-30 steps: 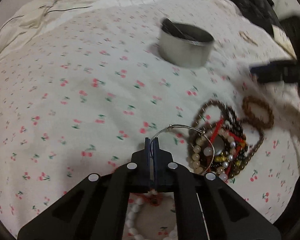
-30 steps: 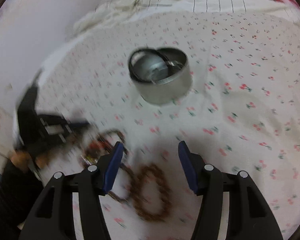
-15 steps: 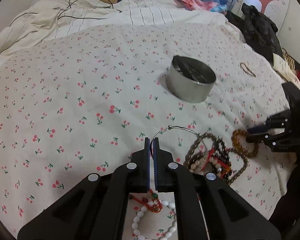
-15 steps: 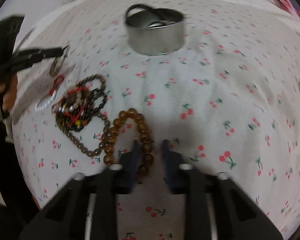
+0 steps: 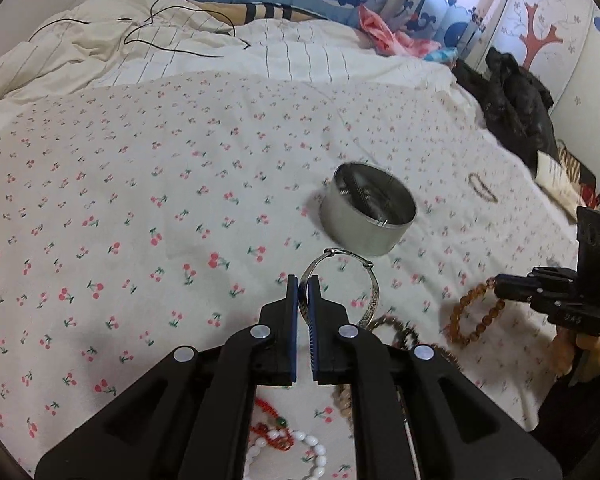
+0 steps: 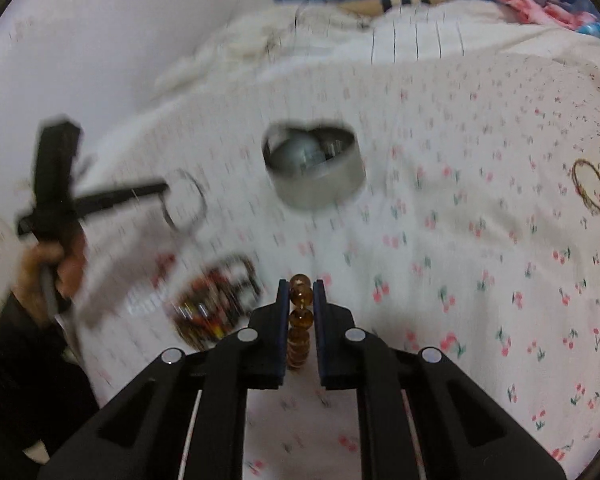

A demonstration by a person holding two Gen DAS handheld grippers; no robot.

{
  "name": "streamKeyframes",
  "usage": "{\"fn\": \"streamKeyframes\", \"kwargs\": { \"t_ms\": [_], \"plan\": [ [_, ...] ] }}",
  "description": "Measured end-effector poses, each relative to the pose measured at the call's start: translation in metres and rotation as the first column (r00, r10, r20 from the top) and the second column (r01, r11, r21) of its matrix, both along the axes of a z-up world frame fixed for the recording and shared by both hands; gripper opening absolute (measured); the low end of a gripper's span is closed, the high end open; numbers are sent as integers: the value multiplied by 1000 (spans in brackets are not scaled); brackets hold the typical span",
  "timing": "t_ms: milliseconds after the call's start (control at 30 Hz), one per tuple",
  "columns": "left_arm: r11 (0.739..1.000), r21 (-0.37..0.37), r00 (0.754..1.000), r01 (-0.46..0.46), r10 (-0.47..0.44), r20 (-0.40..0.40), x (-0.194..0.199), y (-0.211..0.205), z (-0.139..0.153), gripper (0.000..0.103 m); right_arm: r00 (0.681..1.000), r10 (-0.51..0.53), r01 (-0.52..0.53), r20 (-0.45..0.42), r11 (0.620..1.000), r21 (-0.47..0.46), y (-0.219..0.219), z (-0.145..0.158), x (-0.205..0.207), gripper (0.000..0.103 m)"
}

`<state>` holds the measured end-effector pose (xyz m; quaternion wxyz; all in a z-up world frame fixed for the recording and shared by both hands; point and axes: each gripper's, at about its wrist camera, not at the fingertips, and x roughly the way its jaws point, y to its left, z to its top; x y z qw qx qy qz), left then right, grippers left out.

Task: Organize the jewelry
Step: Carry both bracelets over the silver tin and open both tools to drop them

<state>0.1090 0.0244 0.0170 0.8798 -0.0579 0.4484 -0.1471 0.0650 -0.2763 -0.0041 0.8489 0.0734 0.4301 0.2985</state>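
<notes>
My left gripper (image 5: pixel 302 285) is shut on a silver bangle (image 5: pixel 370 280) and holds it above the cherry-print bedspread (image 5: pixel 140 220), short of the round metal tin (image 5: pixel 366 214). My right gripper (image 6: pixel 301 292) is shut on an amber bead bracelet (image 6: pixel 300 312) and lifts it; it also shows in the left wrist view (image 5: pixel 466 316). The tin (image 6: pixel 316 172) lies ahead of the right gripper. A pile of dark bead bracelets (image 6: pixel 216 300) lies on the bed to its left. White beads (image 5: pixel 300 444) lie under the left gripper.
A thin gold-brown bracelet (image 6: pixel 596 190) lies on the bed right of the tin, also in the left wrist view (image 5: pixel 482 188). A rumpled striped duvet (image 5: pixel 180 48) is at the back. Black clothing (image 5: pixel 516 108) lies at the bed's right edge.
The right gripper closed on the amber bracelet and lifted it off the bed. The left gripper rose with the silver bangle and moved toward the tin.
</notes>
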Motion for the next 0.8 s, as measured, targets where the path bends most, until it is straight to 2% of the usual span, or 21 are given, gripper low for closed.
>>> {"fn": "streamKeyframes", "kwargs": {
  "t_ms": [100,333,600,800],
  "plan": [
    [1000,-18,1000,1,-1,8,5,-6,3,5,998,-34,28,48,993,114,-4,15,7,12],
    [998,-63,999,-23,25,28,18,-22,9,5,988,-83,41,131,956,291,2,38,26,12],
    [985,-136,993,-103,110,47,40,-30,12,5,985,-82,28,155,947,321,31,42,54,12],
    [984,-122,989,-127,135,63,58,-49,12,5,984,-97,43,151,944,327,44,38,79,12]
  ]
}}
